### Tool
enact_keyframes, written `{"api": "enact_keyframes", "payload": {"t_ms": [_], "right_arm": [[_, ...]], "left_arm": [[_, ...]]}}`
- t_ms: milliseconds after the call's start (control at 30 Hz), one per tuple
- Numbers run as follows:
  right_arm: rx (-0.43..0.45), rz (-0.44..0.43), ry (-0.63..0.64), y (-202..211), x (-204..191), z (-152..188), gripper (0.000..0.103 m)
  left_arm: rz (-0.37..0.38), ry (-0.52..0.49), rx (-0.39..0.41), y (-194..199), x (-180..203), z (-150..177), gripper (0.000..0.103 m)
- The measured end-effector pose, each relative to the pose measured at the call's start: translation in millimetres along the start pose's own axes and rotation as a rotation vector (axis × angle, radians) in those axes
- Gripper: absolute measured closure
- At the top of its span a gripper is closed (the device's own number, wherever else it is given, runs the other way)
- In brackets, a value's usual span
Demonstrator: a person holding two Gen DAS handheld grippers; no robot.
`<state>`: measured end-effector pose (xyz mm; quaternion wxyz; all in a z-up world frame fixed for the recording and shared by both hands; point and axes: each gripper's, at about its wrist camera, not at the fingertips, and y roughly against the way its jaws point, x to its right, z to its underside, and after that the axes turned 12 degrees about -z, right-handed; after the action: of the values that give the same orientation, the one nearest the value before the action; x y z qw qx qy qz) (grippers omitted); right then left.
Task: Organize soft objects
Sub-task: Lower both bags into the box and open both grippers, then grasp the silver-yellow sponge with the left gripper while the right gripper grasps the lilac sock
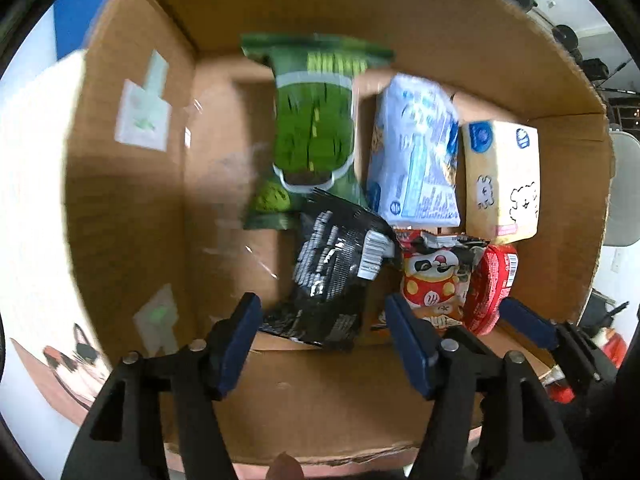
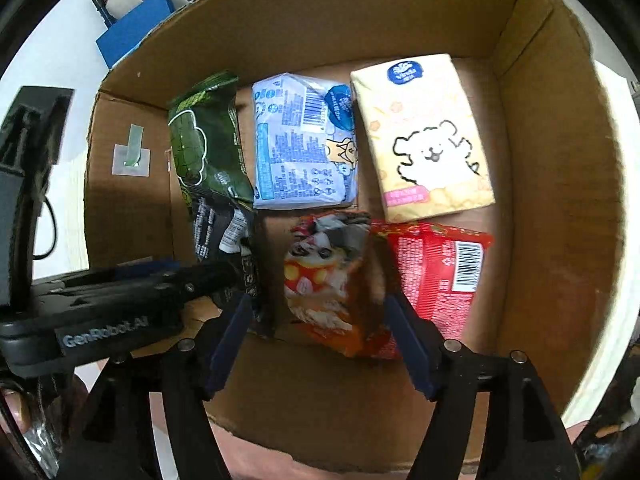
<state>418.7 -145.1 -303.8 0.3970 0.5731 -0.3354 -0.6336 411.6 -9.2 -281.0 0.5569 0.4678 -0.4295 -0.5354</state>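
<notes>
A cardboard box [image 1: 132, 216] [image 2: 560, 200] holds several soft packs. In the left wrist view, my left gripper [image 1: 324, 330] is open above a black snack bag [image 1: 336, 276], beside a green bag [image 1: 316, 128], a light blue pack [image 1: 416, 152], a yellow tissue pack [image 1: 500, 180], a panda bag [image 1: 434, 280] and a red pack [image 1: 494, 284]. In the right wrist view, my right gripper [image 2: 318, 330] is open around the panda bag [image 2: 332, 276]. The red pack [image 2: 440, 276], yellow pack [image 2: 424, 136], blue pack [image 2: 304, 140], green bag [image 2: 204, 136] and black bag [image 2: 224, 236] lie around it.
The box walls rise on all sides. The left part of the box floor [image 1: 224, 184] is bare cardboard. A blue object [image 2: 132, 28] lies on the white surface outside the box. The left gripper's body [image 2: 120, 300] reaches in from the left in the right wrist view.
</notes>
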Motion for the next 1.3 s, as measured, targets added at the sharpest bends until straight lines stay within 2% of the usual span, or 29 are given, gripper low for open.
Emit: {"api": "enact_keyframes", "payload": {"t_ms": [33,133,200,300,433,600,800,1067,1300], "right_arm": [[0.002,0.019,0.004,3,-1,1,0.029],[0.015,0.054,0.018,11,-4,3,0.020],[0.023,0.089,0.029,16,-7,6,0.013],[0.052,0.153,0.053,27,-13,15,0.000],[0.096,0.195,0.064,43,-17,30,0.000],[0.168,0.240,0.080,62,-25,53,0.000],[0.260,0.253,0.091,93,-38,83,0.000],[0.345,0.243,0.123,128,-59,117,0.000],[0.389,0.208,0.133,152,-71,142,0.000]], "left_arm": [[-0.005,-0.002,0.015,5,0,1,0.040],[-0.039,-0.011,0.082,23,0,12,0.026],[-0.063,-0.011,0.129,35,-1,24,0.025],[-0.095,-0.003,0.188,49,-2,42,0.010],[-0.130,0.023,0.267,63,-9,66,0.002],[-0.111,0.056,0.332,80,-19,89,0.002],[-0.112,0.069,0.420,94,-29,116,0.002],[-0.132,0.063,0.529,127,-31,154,0.001],[-0.123,0.078,0.574,151,-35,177,0.001]]}}
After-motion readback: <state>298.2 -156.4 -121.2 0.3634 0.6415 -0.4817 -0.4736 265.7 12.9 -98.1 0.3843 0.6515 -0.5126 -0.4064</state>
